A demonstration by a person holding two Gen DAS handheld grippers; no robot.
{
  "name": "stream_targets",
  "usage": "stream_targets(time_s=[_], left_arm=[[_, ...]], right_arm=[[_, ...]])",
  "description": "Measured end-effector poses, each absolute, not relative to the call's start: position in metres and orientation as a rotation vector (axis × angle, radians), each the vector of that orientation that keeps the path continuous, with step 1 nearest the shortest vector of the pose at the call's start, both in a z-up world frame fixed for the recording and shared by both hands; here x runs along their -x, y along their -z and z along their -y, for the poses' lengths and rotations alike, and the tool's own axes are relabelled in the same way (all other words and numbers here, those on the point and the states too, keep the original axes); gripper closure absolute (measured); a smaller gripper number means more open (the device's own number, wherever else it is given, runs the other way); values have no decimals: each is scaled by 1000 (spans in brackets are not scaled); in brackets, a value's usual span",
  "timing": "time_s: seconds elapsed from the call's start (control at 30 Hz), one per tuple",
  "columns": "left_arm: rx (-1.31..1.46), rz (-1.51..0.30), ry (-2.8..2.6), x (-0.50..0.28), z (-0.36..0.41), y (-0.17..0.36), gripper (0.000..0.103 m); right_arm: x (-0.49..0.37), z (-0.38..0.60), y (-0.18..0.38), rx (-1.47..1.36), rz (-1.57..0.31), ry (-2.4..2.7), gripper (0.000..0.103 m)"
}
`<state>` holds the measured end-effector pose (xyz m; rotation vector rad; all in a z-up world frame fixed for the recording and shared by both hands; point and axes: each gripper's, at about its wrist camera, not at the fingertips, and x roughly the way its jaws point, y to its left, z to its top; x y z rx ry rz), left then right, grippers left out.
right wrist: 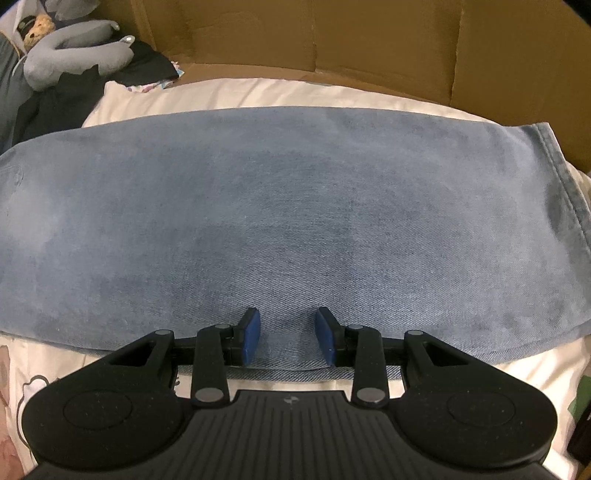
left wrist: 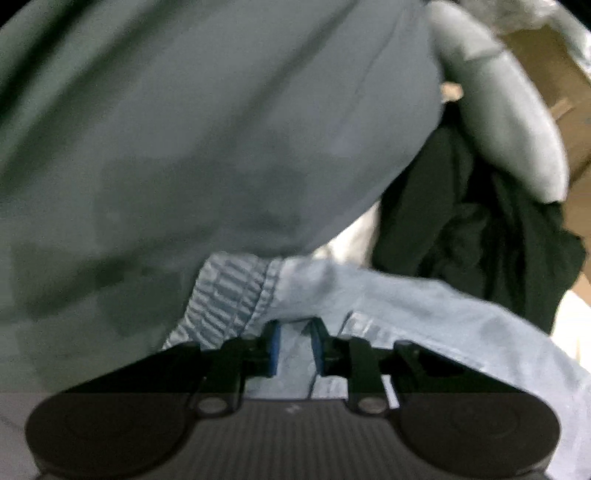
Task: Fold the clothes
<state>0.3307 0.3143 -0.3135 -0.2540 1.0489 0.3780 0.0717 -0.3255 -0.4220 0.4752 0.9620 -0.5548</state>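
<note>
Left wrist view: left gripper (left wrist: 295, 345) pointing down onto pale blue denim, the jeans (left wrist: 424, 314), at their ribbed elastic waistband (left wrist: 221, 295). Blue pads (left wrist: 274, 347) sitting close together w/ a fold of denim rising between them; looking pinched on that fold, though pic is blurred so contact not fully sharp. Filling most of the upper frame, a big grey-green cloth (left wrist: 203, 129), lying just behind the waistband & overlapping its far edge. Right of that, a dark garment (left wrist: 461, 229) crumpled in a heap, touching the jeans' far side. Above it, a grey neck pillow (left wrist: 498, 110) curving over the dark heap. Cardboard (left wrist: 554, 74) showing at top right corner.

Right wrist view: right gripper (right wrist: 288, 334) hovering over near edge of the jeans (right wrist: 295, 203), which are lying flat & spread sideways across a cream printed bedsheet (right wrist: 221, 96), hem (right wrist: 554, 166) at the right end. Blue pads (right wrist: 251, 334) standing apart, partly spread, w/ flat denim below the gap; nothing clamped, not pressing cloth from the sides. Behind the bed, a brown cardboard wall (right wrist: 332, 37) running across the top. Top left: grey neck pillow (right wrist: 66, 55) resting on dark clothing (right wrist: 55, 99), w/ a small plush toy (right wrist: 37, 26) beside it.
</note>
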Motion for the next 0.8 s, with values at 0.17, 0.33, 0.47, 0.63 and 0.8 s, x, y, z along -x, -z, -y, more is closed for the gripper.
stream_targets(time_s=[0.17, 0.33, 0.47, 0.63, 0.8], left_arm=[[285, -1021, -383, -347, -324, 310, 80], [301, -1038, -410, -367, -334, 329, 81], [284, -1048, -460, -378, -343, 343, 79], [241, -1051, -454, -384, -344, 344, 77], [217, -999, -414, -365, -330, 301, 79]], right_arm=[[-72, 323, 422, -466, -963, 554, 62], [-71, 324, 422, -468, -961, 550, 62], [-71, 323, 423, -463, -958, 549, 62], [-69, 323, 423, -459, -953, 541, 62], [-68, 323, 423, -462, -950, 535, 62]])
